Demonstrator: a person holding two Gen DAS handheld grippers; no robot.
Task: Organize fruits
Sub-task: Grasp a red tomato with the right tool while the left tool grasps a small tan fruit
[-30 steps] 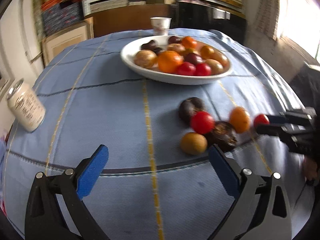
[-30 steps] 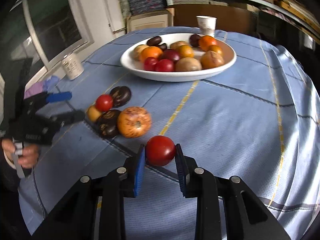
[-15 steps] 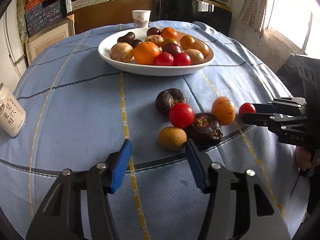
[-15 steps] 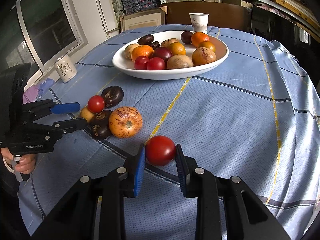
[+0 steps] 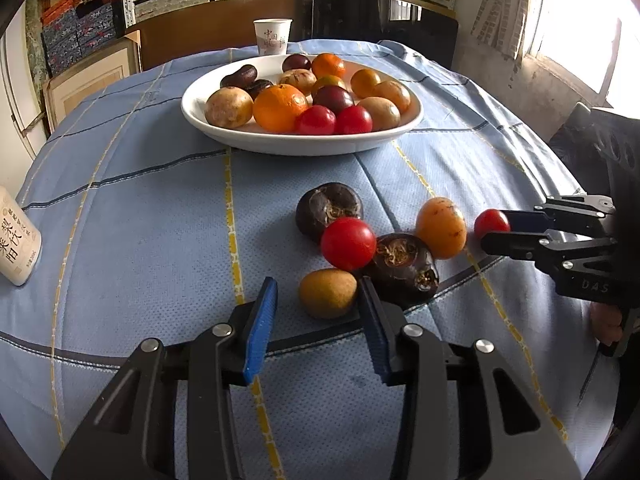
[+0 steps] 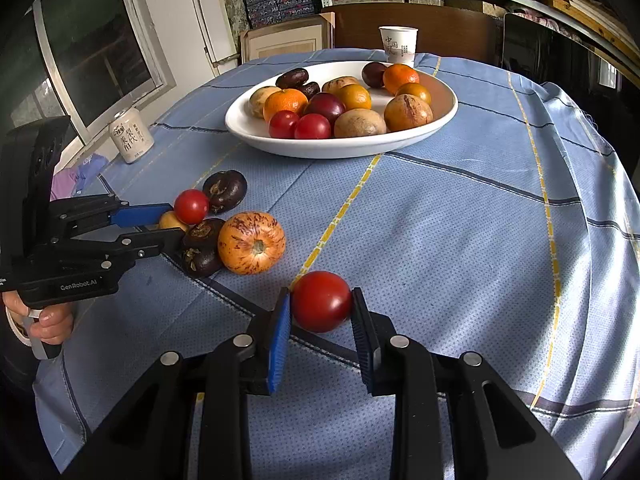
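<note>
Our right gripper (image 6: 321, 312) clamps a red tomato (image 6: 321, 301) just off the cloth, bound for the white bowl (image 6: 448, 114); our left gripper (image 5: 316, 300) is closing round the brown fruit (image 5: 327, 293), its pads not yet pressing.

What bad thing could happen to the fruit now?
1. The closing left gripper has the small brown round fruit between its pads; its right pad sits against the dark wrinkled fruit, which could roll.
2. The right gripper pinches a red tomato; squeezing may bruise it.
</note>
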